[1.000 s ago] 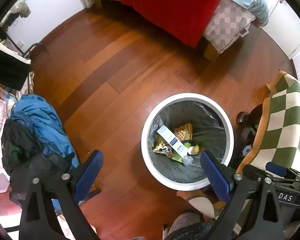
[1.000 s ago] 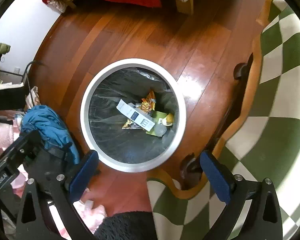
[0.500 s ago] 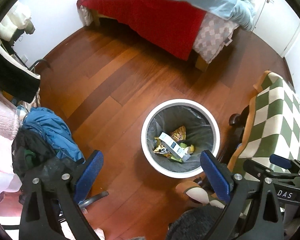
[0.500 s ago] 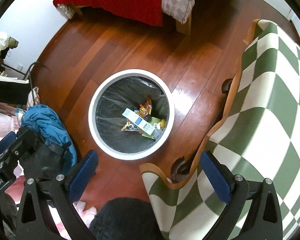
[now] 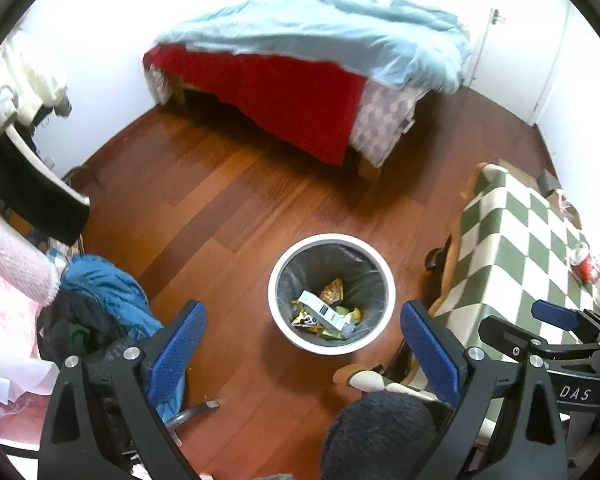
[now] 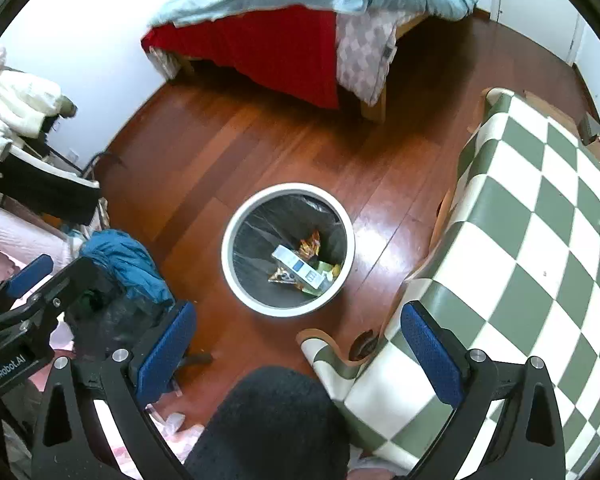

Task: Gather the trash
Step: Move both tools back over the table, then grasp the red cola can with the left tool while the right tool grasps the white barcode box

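Left wrist view: the left gripper [image 5: 302, 348] has its jaws spread wide and empty. Between and beyond them stands the white trash bin [image 5: 277, 304], holding a white carton [image 5: 323, 312] and snack wrappers [image 5: 331, 290]. Outside the right jaw, the other tool reads "DAS", and a red can [image 5: 585, 265] lies on the checkered cloth [image 5: 512, 248].

Right wrist view: the right gripper [image 6: 298, 346] also gapes empty, with the bin ahead between its jaws. Writing on the tool at left is only partly readable.

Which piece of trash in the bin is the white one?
The long white box with the blue label, lying flat on top in the trash bin. The orange snack wrapper beside it and the yellow-green scraps are all brightly coloured.
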`<state>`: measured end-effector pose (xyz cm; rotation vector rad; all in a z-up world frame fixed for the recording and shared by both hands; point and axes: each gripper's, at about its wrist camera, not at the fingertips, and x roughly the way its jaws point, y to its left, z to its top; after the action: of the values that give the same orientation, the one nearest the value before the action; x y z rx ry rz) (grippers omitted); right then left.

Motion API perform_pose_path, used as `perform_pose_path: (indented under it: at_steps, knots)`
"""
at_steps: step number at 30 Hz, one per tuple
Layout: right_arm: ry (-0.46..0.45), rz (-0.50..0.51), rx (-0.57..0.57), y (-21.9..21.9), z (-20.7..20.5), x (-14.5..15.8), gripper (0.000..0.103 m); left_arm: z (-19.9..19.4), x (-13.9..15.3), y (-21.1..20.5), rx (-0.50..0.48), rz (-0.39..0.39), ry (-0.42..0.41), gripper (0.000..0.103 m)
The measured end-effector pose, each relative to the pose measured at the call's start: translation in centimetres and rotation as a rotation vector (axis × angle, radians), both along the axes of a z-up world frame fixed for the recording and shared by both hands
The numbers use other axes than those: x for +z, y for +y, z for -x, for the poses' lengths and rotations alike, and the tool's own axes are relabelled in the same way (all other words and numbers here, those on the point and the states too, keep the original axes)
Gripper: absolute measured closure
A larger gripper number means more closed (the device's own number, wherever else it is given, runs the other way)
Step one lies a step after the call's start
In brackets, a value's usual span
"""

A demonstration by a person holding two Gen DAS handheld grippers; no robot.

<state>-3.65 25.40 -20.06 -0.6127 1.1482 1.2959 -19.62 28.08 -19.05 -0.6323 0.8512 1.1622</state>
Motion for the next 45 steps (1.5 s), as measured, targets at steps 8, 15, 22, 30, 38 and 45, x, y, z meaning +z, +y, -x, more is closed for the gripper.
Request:
perform_pose_path:
  at_steps: [8,15,22,30,38,45]
  knots:
    - [0.105,-0.122,-0.088,-6.3,-2.9,5.2,0.0,-2.2,4.3,-3.7,-0.039,-0.089,0.009,0.004]
    - [0.16,-0.155,-0.25,-12.5,-10.4,5.9,0.0,-8.9,3.0,-5.0,-0.12,-0.079,0.027,0.004]
    - [0.079,-0.061,-0.439,-17.8,-22.9,3.5,0.0,-22.8,-2.7,-5.8,-0.26,0.022,0.039,0.0]
    - [-0.131,0.233,-0.517,-20.6,-40.3,-2.2,0.0,-39.6,-10.3,-7.8,-0.386,0.147,0.085,0.0]
    - [-0.217,0.491,-0.417,-19.6,-53.6,-8.4,0.0,-48.6,-14.8,-9.0,-0.454,0.117,0.19,0.0]
    - [-0.346,0.594,-0.252,-17.9,-58.0,-11.9,0.0,-51.4,-16.5,-9.5,-0.5,0.097,0.229,0.0]
